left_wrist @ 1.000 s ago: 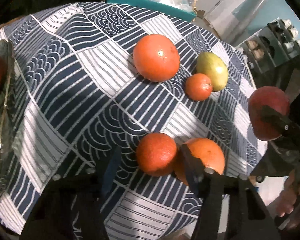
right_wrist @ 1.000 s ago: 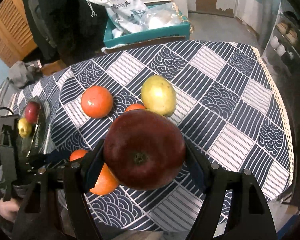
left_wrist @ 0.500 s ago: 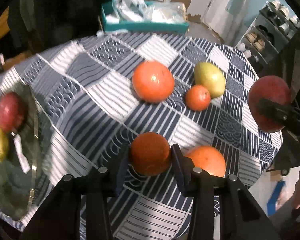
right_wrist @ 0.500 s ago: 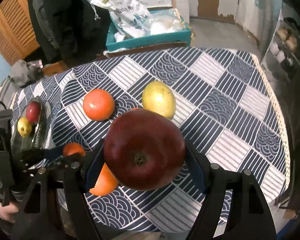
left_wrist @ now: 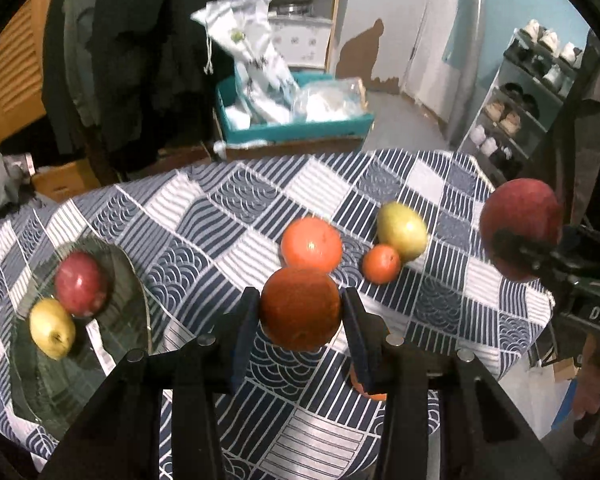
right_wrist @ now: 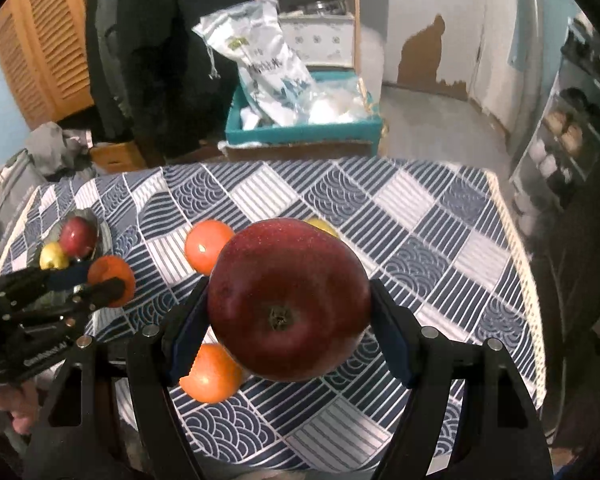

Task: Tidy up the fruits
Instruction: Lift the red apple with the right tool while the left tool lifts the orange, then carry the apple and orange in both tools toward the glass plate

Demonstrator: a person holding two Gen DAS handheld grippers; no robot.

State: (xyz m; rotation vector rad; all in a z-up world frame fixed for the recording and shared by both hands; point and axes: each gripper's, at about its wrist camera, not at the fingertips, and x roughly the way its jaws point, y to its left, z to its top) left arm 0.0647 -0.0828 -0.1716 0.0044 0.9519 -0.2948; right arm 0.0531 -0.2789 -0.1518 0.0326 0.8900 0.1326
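a second ago your left gripper [left_wrist: 300, 316] had its jaws wide around an orange [left_wrist: 300, 314] resting on the tablecloth [left_wrist: 228, 216] beside another orange; now the pads are clamped on it and it hangs clear of the cloth. your right gripper [right_wrist: 288, 320] is clamped on the big red apple [right_wrist: 288, 300] as before, and it also looks lifted. so you have a fruit in each hand, and i'd judge the next stop for both is the glass plate [left_wrist: 128, 272] at the left edge of the table, where a red apple [left_wrist: 80, 284] and a yellow apple [left_wrist: 52, 328] already lie touching.

the left wrist view shows the plate fully, plus what stays loose on the cloth: a large orange [left_wrist: 311, 244], a small tangerine [left_wrist: 381, 264] and a yellow-green mango [left_wrist: 402, 230] touching it. the right wrist view hides most of the mango and all of the tangerine behind the apple, but it shows the neighbour orange [right_wrist: 210, 374] left on the cloth below your jaws, which the left view almost hides.
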